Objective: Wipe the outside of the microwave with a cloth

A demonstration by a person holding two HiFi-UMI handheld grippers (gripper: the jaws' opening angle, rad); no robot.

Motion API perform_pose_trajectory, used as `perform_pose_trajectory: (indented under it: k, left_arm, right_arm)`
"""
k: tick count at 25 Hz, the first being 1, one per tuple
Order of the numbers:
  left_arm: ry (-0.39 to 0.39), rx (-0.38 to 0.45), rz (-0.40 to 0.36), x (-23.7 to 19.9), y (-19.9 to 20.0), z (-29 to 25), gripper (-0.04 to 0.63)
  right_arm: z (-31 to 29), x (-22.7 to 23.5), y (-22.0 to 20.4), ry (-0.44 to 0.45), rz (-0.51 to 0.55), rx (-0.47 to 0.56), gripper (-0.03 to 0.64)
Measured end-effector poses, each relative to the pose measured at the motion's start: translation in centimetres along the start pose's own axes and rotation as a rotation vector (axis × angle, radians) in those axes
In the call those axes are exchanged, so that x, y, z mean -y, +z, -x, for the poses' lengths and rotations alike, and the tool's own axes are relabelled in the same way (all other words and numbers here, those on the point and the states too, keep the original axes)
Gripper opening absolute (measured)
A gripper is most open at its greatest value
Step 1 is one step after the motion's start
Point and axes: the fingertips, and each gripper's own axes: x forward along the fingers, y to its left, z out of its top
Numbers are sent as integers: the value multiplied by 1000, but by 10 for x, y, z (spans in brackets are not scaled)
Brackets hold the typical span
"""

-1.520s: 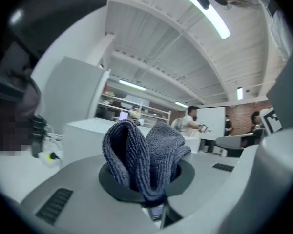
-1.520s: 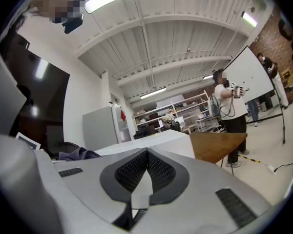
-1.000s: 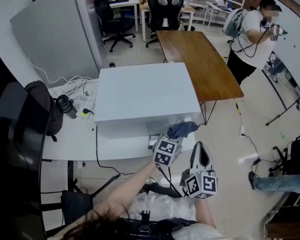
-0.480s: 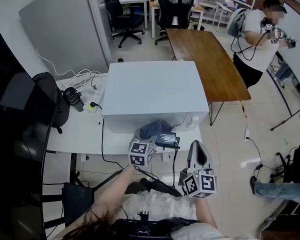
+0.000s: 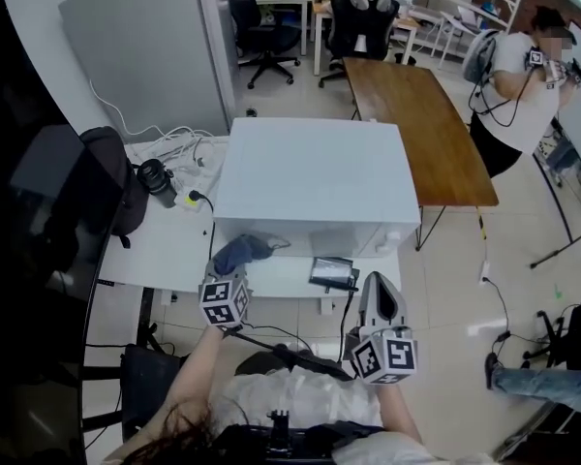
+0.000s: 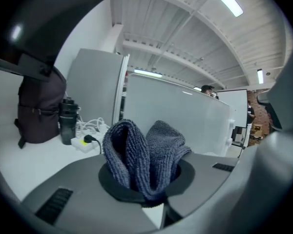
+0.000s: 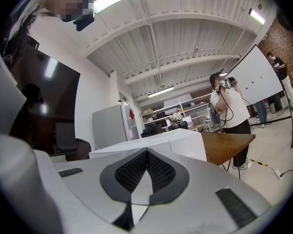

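The white microwave (image 5: 315, 182) stands on a white desk (image 5: 165, 250), its front facing me. My left gripper (image 5: 234, 269) is shut on a blue-grey cloth (image 5: 240, 253), which sits at the microwave's lower left front corner. In the left gripper view the cloth (image 6: 144, 157) bulges in two folds out of the shut jaws, with the microwave (image 6: 178, 116) just behind it. My right gripper (image 5: 381, 303) hangs shut and empty in front of the desk's right end, away from the microwave (image 7: 151, 147).
A black bottle (image 5: 158, 180), a power strip with white cables (image 5: 189, 198) and a dark backpack (image 5: 111, 197) lie left of the microwave. A small black device (image 5: 331, 272) sits on the desk front. Behind are a wooden table (image 5: 421, 124), a grey cabinet (image 5: 145, 51) and a person (image 5: 523, 76).
My left gripper has carried the cloth leftward along the microwave's front, from its right part to its left corner. The right gripper has stayed in place.
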Motion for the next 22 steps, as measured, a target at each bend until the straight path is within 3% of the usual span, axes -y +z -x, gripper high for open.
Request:
perform_pose_trajectory:
  k: [4,7,9,12,15,17,20,22]
  left_arm:
    - [99,-23,77,-41,-15,8,46]
    - [61,-17,101,-29,-13,10,46]
    - [-34,-5,50,1,-3,14,46]
    - [-258,14,-56,75,11,22,46]
    - [-502,15,-54,164,14,21,46]
    - [-623,-14,-43,216,6,12,46]
    - [-731,-79,-106,282,-20,-12,46]
    - [-753,-131,-147,316,-41,-30,46]
  right_arm:
    - [2,6,-1,-14,-3,1,17]
    - [4,10,1,-27,-6,-3,17]
    - [4,13,1,-35,-4,-2,17]
    - [8,23,1,-65,-3,1,17]
    - [14,37,2,-106,-2,1,17]
    - [18,44,4,-126,-1,6,17]
    - [24,51,4,-144,2,11,17]
    - [28,53,2,-150,2,4,17]
